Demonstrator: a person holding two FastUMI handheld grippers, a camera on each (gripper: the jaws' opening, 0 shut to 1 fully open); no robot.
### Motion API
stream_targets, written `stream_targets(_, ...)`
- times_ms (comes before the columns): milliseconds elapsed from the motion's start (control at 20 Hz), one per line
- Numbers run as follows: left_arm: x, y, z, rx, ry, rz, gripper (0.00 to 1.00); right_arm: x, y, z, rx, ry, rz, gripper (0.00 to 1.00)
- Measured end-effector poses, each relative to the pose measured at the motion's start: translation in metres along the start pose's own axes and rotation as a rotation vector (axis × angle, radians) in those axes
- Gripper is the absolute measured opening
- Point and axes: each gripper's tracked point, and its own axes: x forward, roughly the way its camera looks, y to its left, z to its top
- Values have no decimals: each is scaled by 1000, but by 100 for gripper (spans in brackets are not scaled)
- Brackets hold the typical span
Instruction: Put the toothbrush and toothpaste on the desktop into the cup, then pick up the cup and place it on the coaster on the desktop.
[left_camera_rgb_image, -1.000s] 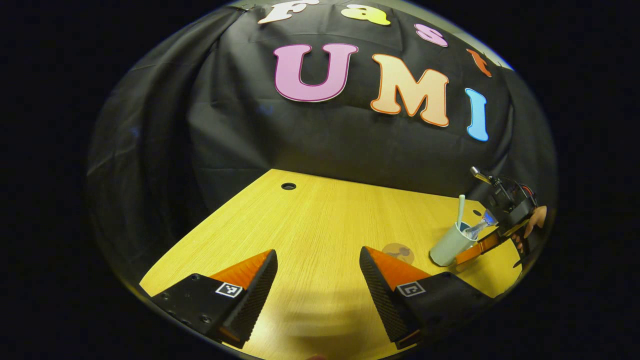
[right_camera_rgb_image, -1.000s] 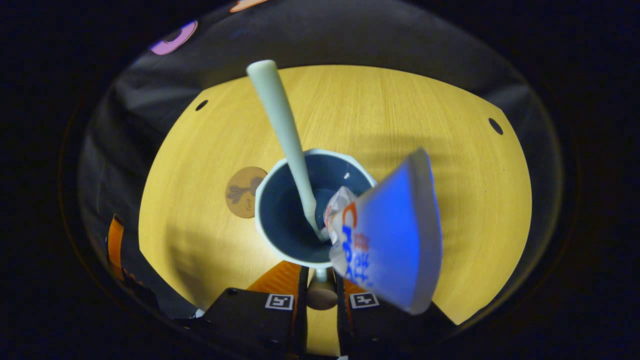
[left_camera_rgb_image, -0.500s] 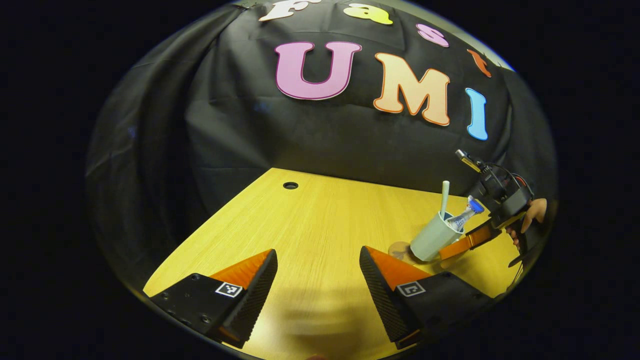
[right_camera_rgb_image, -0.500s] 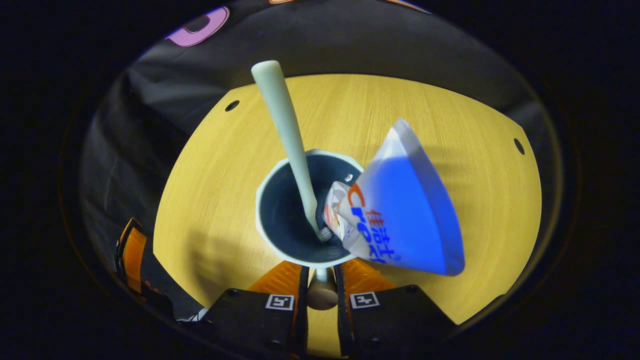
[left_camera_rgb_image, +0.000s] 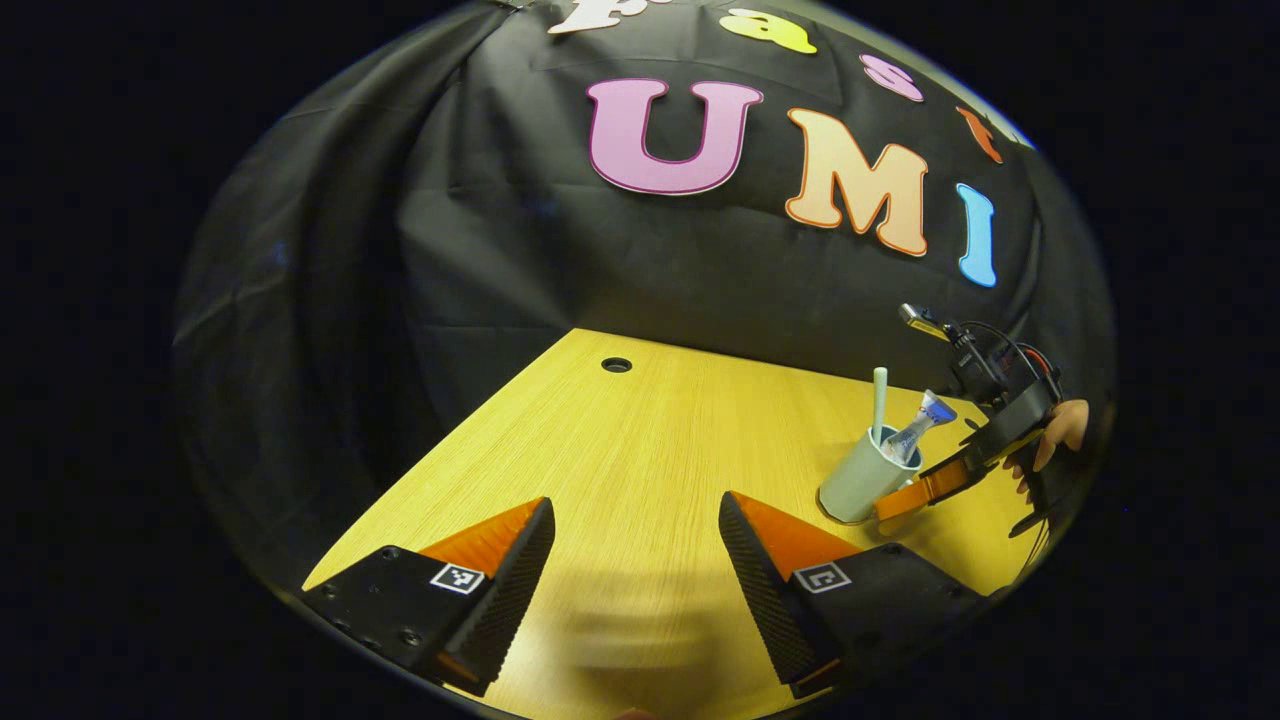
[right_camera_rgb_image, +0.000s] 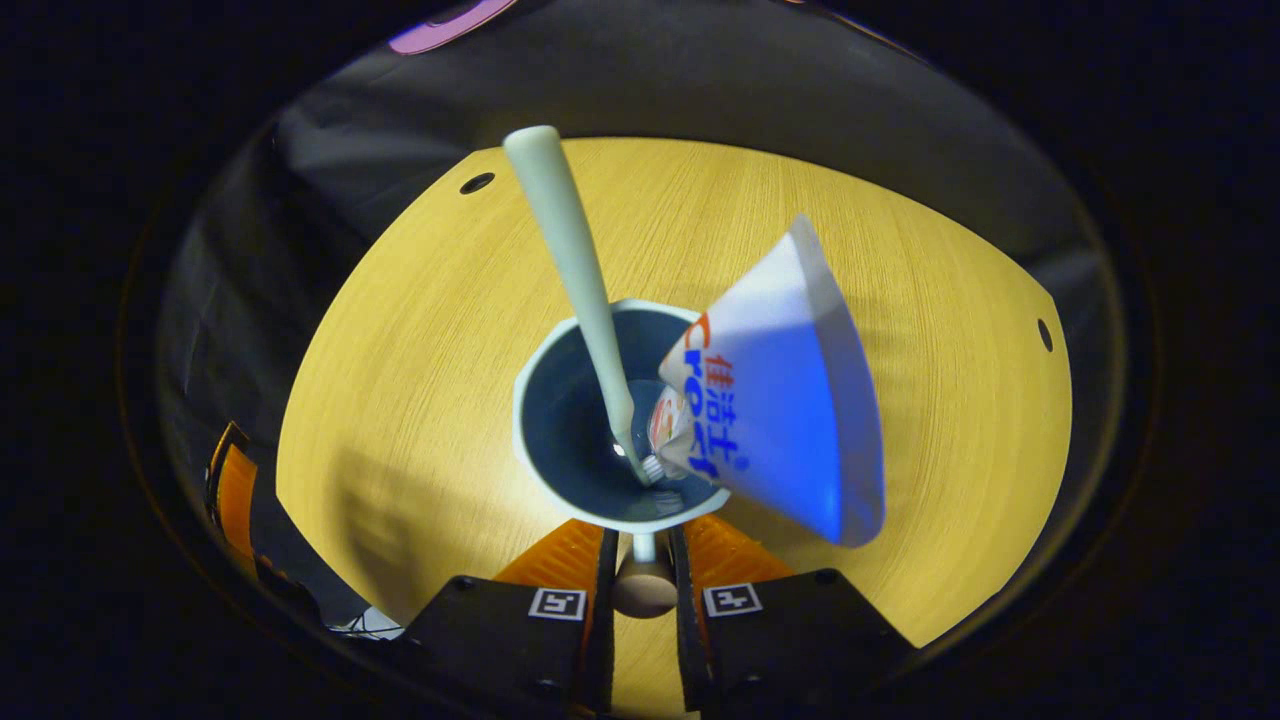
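While the right gripper (right_camera_rgb_image: 642, 545) clamps the cup's (right_camera_rgb_image: 560, 340) handle, the toothbrush (right_camera_rgb_image: 570, 260) and toothpaste (right_camera_rgb_image: 780, 410) stand inside it. Left gripper (left_camera_rgb_image: 637, 560) hovers over the desktop (left_camera_rgb_image: 620, 440), fingers spread apart, holding nothing.

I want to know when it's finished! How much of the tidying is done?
The toothbrush and toothpaste already stand in the cup. The right hand-held gripper pinches the cup's wall. The cup looks set down on the desk where the coaster should be, though no coaster shows. Left: letting go. The left hand-held gripper hangs open.
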Motion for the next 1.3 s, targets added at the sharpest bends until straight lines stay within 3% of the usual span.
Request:
stream_targets(150, 2, -16, 5, 26, -12, -47, 95, -12, -6, 6, -24, -77, -6, 34)
stream_targets(200, 7, -24, 6, 29, -12, -73, 95, -17, -9, 11, -34, -108, -17, 58)
stream_targets(300, 11, -44, 9, 33, -11, -117, 95, -37, -11, 19, -61, -216, -43, 85)
stream_targets(450, 8, -80, 20, 44, -35, -170, 95, -75, -17, 26, -92, -408, -51, 100)
stream_targets(650, 0, -134, 34, 62, -72, -211, 95, -136, -39, 23, -105, -663, -42, 100)
stream_targets(850, -23, -190, 64, 56, -145, -228, 95, -199, -81, 12, 13, -863, -36, 100)
stream_targets(1050, -47, -232, 96, 70, -268, -207, 95, -248, -131, 2, 116, -992, -71, 100)
stream_targets(1300, -66, -266, 111, 70, -342, -236, 95, -289, -170, 0, 161, -1074, -118, 99)
